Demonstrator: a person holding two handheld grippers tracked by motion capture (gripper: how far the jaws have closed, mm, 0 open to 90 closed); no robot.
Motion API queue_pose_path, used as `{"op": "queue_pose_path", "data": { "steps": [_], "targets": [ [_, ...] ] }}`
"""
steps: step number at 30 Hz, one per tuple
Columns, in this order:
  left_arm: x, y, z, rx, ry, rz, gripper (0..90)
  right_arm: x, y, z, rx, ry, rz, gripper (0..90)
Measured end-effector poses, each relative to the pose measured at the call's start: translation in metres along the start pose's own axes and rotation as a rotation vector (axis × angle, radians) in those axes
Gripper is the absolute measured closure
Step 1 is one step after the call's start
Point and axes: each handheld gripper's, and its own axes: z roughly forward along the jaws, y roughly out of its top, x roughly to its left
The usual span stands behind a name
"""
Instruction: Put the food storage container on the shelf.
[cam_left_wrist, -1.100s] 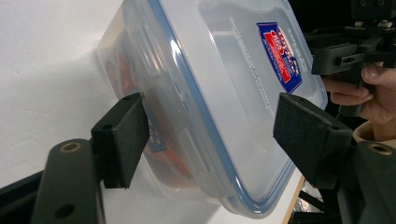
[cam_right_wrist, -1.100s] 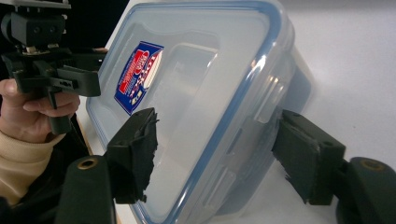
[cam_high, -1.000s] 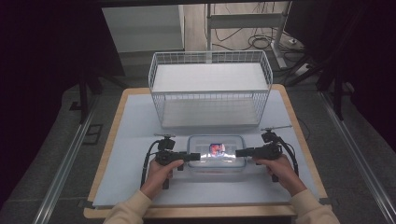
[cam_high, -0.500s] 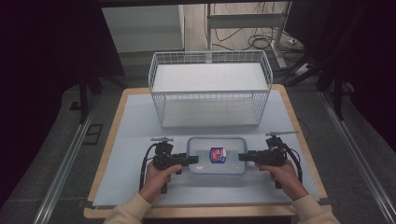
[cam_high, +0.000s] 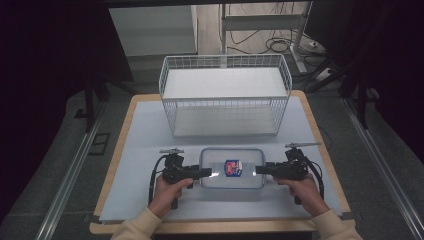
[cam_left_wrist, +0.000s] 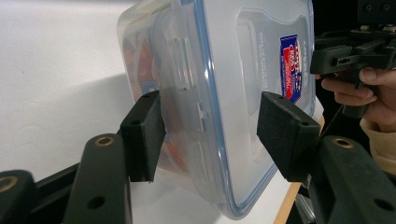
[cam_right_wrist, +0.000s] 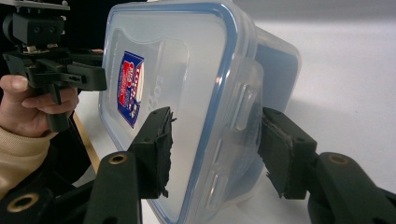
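Note:
A clear plastic container (cam_high: 220, 161) with a blue-rimmed lid and a red and blue label lies flat on the white mat near the front. My left gripper (cam_high: 207, 173) holds its left end and my right gripper (cam_high: 260, 170) its right end. In the left gripper view the container (cam_left_wrist: 233, 70) sits between the pads of my left gripper (cam_left_wrist: 210, 135), one on the clasp side, one on the lid. In the right gripper view my right gripper (cam_right_wrist: 215, 149) pinches the container (cam_right_wrist: 187, 70) the same way. Both pairs of jaws have just been closing on it.
A white wire basket (cam_high: 225, 107) stands behind the container, open at the top. The white mat (cam_high: 145, 150) covers a wooden table whose front edge (cam_high: 210, 227) lies just under the person's forearms. Dark floor and rails flank the table.
Both grippers and the container have shifted slightly toward the near edge, and the container now lies flat. The jaws have narrowed onto its two ends.

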Motion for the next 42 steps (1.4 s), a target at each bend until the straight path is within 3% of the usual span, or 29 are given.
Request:
{"op": "queue_pose_path", "data": {
  "steps": [14, 22, 42],
  "targets": [
    [0.000, 0.000, -0.002, 0.002, -0.005, -0.001, 44.2, 0.003, -0.002, -0.001, -0.016, -0.008, 0.003, 47.7],
    [-0.005, 0.000, -0.006, -0.022, 0.032, 0.019, 45.9, 0.009, -0.004, -0.002, -0.035, -0.019, -0.018, 50.1],
    [-0.011, 0.004, -0.012, -0.047, 0.020, 0.039, 47.6, 0.012, -0.002, -0.008, -0.061, -0.010, -0.043, 50.5]
  ]
}}
